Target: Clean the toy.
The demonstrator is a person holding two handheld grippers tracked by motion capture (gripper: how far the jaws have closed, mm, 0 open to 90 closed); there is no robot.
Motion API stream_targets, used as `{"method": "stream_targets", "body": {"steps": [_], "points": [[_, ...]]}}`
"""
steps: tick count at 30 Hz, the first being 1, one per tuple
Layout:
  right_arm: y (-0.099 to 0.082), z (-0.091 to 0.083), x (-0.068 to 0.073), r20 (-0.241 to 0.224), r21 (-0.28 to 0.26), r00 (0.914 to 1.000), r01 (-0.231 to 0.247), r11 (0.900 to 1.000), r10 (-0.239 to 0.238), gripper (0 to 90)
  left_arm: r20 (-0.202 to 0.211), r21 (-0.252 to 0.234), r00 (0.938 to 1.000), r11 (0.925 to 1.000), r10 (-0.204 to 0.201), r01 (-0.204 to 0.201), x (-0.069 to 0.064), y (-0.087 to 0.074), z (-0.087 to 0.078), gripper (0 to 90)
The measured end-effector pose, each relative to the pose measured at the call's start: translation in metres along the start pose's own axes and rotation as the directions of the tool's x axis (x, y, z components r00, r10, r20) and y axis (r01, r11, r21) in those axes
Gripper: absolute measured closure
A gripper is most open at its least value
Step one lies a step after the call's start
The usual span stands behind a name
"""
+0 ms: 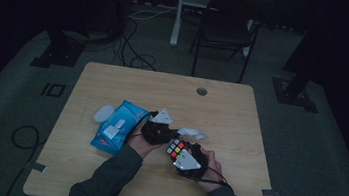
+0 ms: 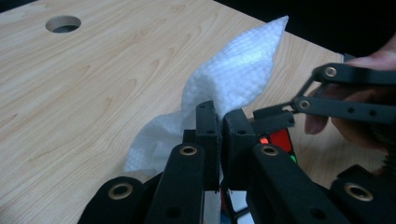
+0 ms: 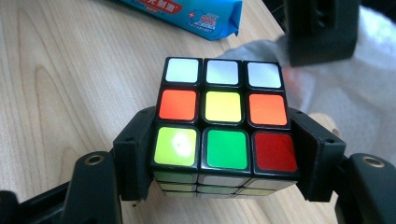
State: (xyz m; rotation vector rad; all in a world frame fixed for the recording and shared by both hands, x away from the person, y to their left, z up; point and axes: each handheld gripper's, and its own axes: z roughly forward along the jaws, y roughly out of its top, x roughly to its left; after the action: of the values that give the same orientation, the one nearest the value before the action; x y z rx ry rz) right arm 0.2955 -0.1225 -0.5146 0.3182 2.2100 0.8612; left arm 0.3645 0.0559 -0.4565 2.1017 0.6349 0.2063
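A scrambled colour cube (image 3: 224, 121) is clamped between the jaws of my right gripper (image 3: 226, 156); its upward face shows white, orange, yellow, green and red squares. In the high view the cube (image 1: 175, 147) sits just above the table's front middle, with the right gripper (image 1: 179, 152) shut on it. My left gripper (image 2: 219, 119) is shut on a crumpled white tissue (image 2: 238, 74), which sticks up past its fingertips right beside the cube (image 2: 280, 139). From above, the left gripper (image 1: 177, 133) and the tissue (image 1: 193, 132) lie just beyond the cube.
A blue tissue pack (image 1: 114, 131) lies left of the hands, with a small white object (image 1: 104, 113) beside it. The wooden table (image 1: 231, 115) has a round cable hole (image 1: 202, 91) near its far edge. A dark chair (image 1: 226, 29) stands beyond the table.
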Motion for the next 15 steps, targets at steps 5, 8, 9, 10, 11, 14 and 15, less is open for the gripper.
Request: {"method": "stream_targets", "body": {"steps": [5, 8, 9, 10, 11, 14, 15], "points": [[-0.004, 0.001, -0.007, -0.025, -0.005, 0.9972, -0.07, 0.9975, 0.07, 33.8, 0.006, -0.003, 1.0, 1.0, 0.007, -0.007, -0.002, -0.003, -0.003, 87.7], [-0.005, 0.001, -0.013, -0.047, -0.016, 0.9923, -0.115, 0.9932, 0.115, 33.8, 0.008, -0.007, 0.9999, 0.9999, 0.007, -0.007, -0.003, -0.005, -0.004, 87.7], [-0.005, 0.001, -0.014, -0.05, -0.017, 0.9912, -0.124, 0.9922, 0.123, 33.8, 0.008, -0.007, 0.9999, 0.9999, 0.009, -0.009, -0.004, -0.005, -0.004, 87.7], [-0.006, 0.001, -0.015, -0.054, -0.019, 0.9892, -0.137, 0.9904, 0.136, 33.8, 0.009, -0.007, 0.9999, 0.9999, 0.01, -0.01, -0.005, -0.006, -0.004, 87.8], [-0.006, 0.002, -0.016, -0.058, -0.018, 0.9873, -0.149, 0.9887, 0.147, 33.8, 0.01, -0.005, 0.9998, 0.9999, 0.016, -0.016, -0.005, -0.006, -0.004, 87.7], [-0.006, 0.003, -0.019, -0.066, -0.017, 0.9832, -0.171, 0.9851, 0.17, 33.8, 0.011, 0.004, 0.9996, 0.9997, 0.026, -0.026, -0.007, -0.007, -0.003, 87.8], [-0.007, 0.003, -0.02, -0.071, -0.013, 0.9814, -0.18, 0.9836, 0.178, 33.8, 0.015, 0.006, 0.9996, 0.9997, 0.025, -0.025, -0.007, -0.007, -0.002, 87.8]]}}
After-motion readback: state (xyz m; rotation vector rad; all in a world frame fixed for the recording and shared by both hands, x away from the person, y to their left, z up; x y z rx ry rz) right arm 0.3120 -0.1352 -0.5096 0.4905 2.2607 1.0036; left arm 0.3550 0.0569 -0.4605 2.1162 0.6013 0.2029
